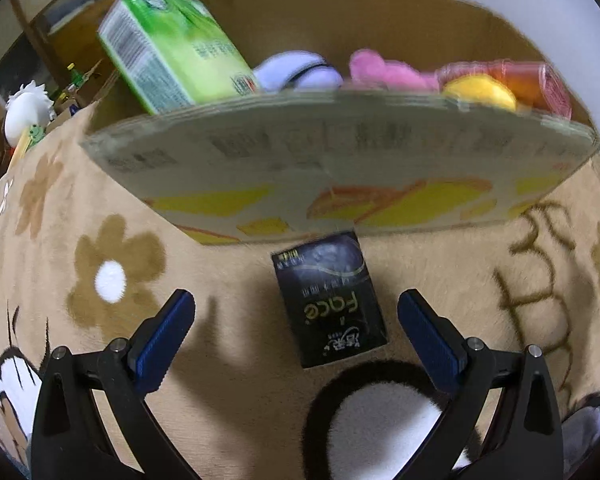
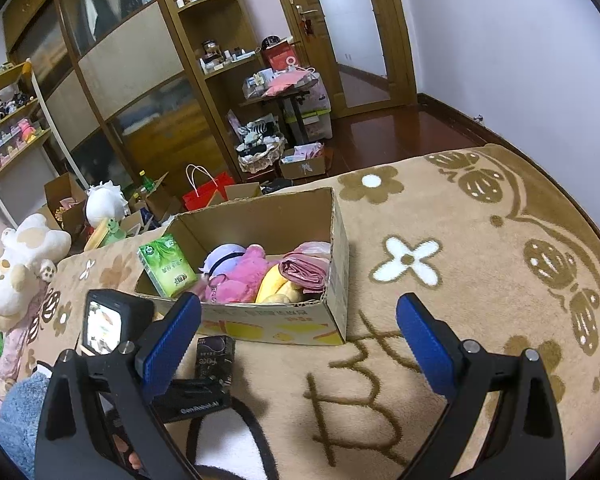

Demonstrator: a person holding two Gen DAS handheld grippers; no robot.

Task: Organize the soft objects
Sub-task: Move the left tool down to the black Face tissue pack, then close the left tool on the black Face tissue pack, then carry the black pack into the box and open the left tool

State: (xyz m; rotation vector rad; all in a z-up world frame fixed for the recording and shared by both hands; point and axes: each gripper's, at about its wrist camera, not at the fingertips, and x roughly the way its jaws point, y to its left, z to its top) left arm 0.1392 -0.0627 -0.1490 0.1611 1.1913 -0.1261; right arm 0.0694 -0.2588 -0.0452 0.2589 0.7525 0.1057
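A dark tissue pack marked "Face" lies on the beige flowered blanket just in front of a cardboard box. My left gripper is open, its fingers either side of the pack, not touching it. The box holds a green tissue pack, a lilac plush, a pink plush, a yellow plush and a pink bag. In the right wrist view the box and the dark pack show, and my right gripper is open and empty above the blanket.
A white and tan plush bear sits at the blanket's left edge. Boxes, a red bag and a white plush clutter the floor beyond. A wardrobe and shelves stand behind. The left gripper's camera body is near the right gripper's left finger.
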